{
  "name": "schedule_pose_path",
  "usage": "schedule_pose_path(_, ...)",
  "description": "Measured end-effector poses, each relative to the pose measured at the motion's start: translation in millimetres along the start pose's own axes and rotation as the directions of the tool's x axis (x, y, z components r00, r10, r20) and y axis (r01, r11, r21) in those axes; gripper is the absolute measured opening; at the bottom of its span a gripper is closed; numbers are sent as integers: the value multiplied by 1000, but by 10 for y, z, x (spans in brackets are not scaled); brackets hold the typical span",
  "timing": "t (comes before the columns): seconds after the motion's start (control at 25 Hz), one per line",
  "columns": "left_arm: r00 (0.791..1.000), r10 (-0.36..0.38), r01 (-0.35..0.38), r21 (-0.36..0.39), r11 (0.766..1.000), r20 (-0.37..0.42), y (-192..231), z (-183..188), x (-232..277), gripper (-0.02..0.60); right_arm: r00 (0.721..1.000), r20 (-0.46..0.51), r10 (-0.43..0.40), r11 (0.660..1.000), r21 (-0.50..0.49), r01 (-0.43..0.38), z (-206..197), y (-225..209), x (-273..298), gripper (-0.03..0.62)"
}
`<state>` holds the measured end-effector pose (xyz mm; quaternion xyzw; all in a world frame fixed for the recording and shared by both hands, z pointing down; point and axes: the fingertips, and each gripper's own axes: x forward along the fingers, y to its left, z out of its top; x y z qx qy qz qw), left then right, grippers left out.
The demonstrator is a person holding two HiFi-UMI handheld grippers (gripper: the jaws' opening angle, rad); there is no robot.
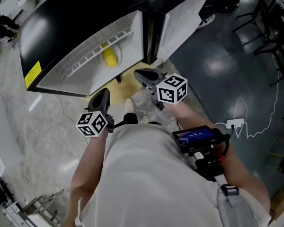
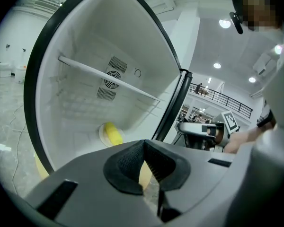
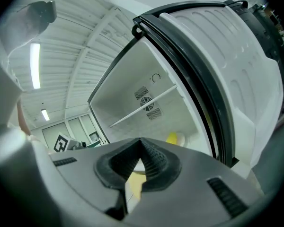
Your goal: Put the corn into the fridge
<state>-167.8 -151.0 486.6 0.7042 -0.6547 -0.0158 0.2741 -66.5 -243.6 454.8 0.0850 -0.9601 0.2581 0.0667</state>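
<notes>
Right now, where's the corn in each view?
Head view: corn upper centre-left, inside the open fridge.
Left gripper view: corn lower left of centre.
Right gripper view: corn low, right of centre.
Shared landmark: the fridge's white interior around it.

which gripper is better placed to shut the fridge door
Right. The right gripper is close beside the open fridge door; the left gripper is farther off. The corn is already inside.
</notes>
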Motion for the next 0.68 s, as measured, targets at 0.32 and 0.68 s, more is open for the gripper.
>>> schedule_pose_path(0.32, 1000, -13, 13, -6, 1000, -15, -102, -79, -57, 8, 1000, 25, -15, 999, 31, 15, -42, 79, -112, 8)
schedule_pose_path(0.68, 999, -28, 28, 6, 1000, -32, -154, -169, -82, 8, 999, 26, -23, 999, 34, 22, -125, 137, -163, 8)
